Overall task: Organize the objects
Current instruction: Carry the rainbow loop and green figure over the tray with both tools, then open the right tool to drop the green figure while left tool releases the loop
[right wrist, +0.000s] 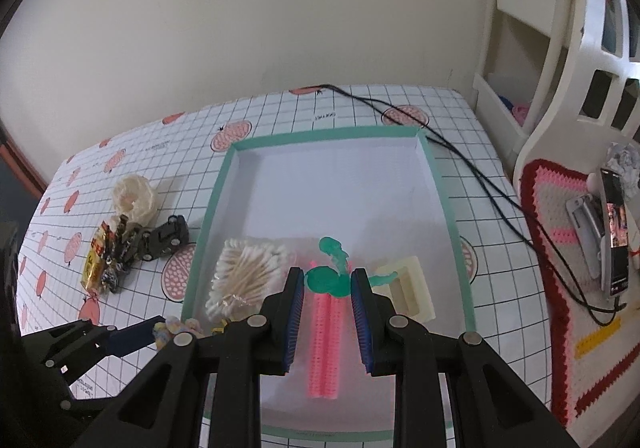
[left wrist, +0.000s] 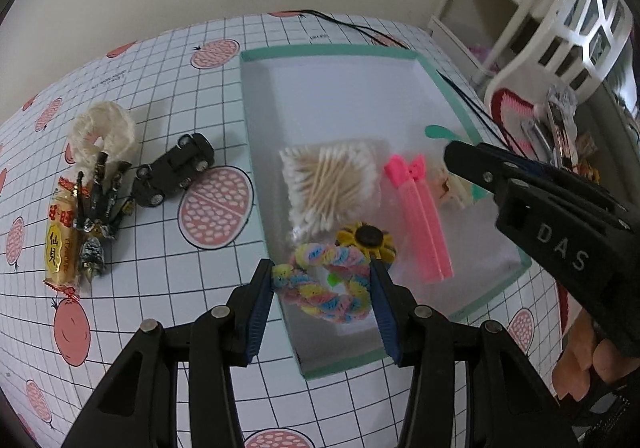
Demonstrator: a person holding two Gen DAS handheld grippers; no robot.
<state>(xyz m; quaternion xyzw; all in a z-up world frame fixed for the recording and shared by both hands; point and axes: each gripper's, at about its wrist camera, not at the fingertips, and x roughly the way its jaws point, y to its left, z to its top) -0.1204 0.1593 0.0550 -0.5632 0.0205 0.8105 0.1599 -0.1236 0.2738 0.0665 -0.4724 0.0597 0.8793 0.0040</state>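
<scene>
Because the left gripper (left wrist: 323, 290) holds the pastel braided ring (left wrist: 328, 284) only by its soft outer edges, right over the near left corner of the teal-rimmed tray (left wrist: 352, 366), my worry is that a loose release lets the ring catch the rim and tip out onto the checked tablecloth (left wrist: 168, 96). The yellow flower piece (left wrist: 366, 240) lies touching the ring's far side, so a push forward would shove it along. Just right of that, the pink clip (right wrist: 322, 344) lies lengthwise between the right gripper's pads (right wrist: 294, 322). The right gripper (right wrist: 328, 288) stands part open and I judge it grips nothing, though the green piece (right wrist: 332, 272) sits level with its tips and I cannot tell whether it touches them. Closing there could drag the clip or knock the cream block (right wrist: 408, 286) beside it. The cotton swab bag (left wrist: 330, 182) fills the middle left. Beyond these the far half of the tray is bare, the best open room. Left of the tray, the toy car (left wrist: 172, 170), the snack packet (left wrist: 60, 236) and the cream scrunchie (left wrist: 102, 132) crowd together, so a reach there needs care. A black cable (right wrist: 460, 156) crosses the far right corner and could snag
</scene>
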